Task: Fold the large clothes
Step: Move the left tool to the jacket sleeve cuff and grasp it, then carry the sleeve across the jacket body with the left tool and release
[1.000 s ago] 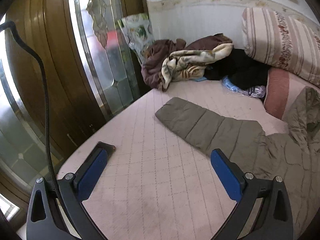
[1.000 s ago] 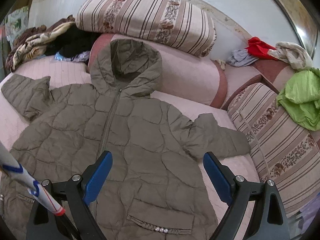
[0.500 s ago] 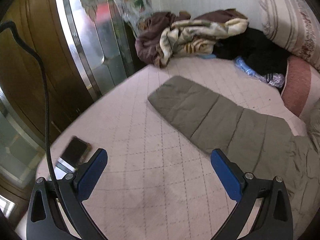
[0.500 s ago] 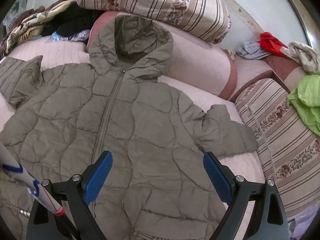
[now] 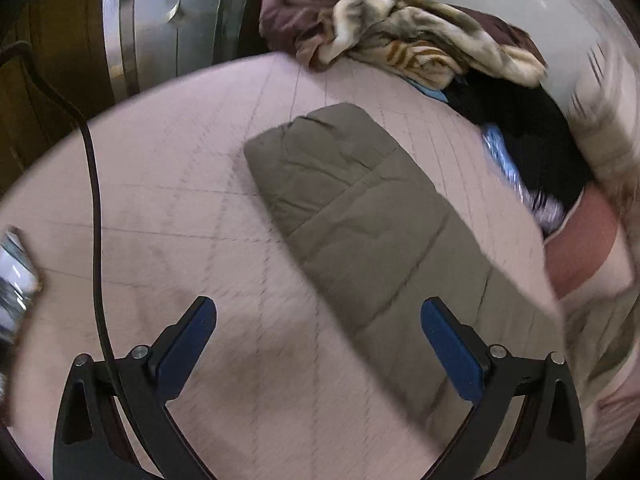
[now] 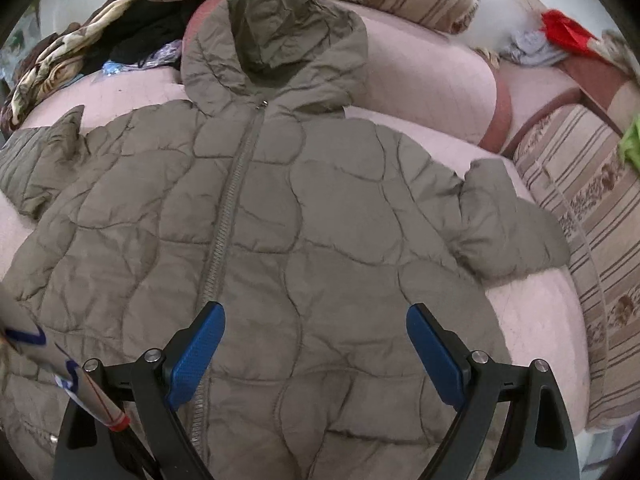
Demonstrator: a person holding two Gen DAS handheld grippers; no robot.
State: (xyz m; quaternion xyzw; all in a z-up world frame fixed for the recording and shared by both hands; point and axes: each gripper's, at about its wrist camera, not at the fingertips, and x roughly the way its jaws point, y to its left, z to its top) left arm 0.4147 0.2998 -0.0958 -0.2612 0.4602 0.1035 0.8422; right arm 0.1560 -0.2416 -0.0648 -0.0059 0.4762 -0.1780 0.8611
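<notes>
A large olive quilted hooded jacket [image 6: 312, 240] lies flat, zipped, front up on a pink quilted bed [image 6: 536, 312]. Its hood [image 6: 276, 48] rests against a pink bolster. One sleeve [image 5: 360, 216] stretches out across the bed in the left wrist view. The other sleeve [image 6: 508, 224] lies bent at the right. My left gripper [image 5: 318, 344] is open and empty, just above the bed beside the outstretched sleeve. My right gripper [image 6: 316, 352] is open and empty over the jacket's lower front.
A heap of clothes and a blanket [image 5: 408, 36] lies at the bed's far corner. Striped cushions [image 6: 592, 216] line the right side, with red [image 6: 568, 32] and green [image 6: 632, 140] garments beyond. A phone [image 5: 16, 276] lies at the left edge. A dark cable [image 5: 94, 200] hangs across.
Both grippers have moved forward and lower. The sleeve now fills more of the left view and the jacket's body fills more of the right view. Both stay open.
</notes>
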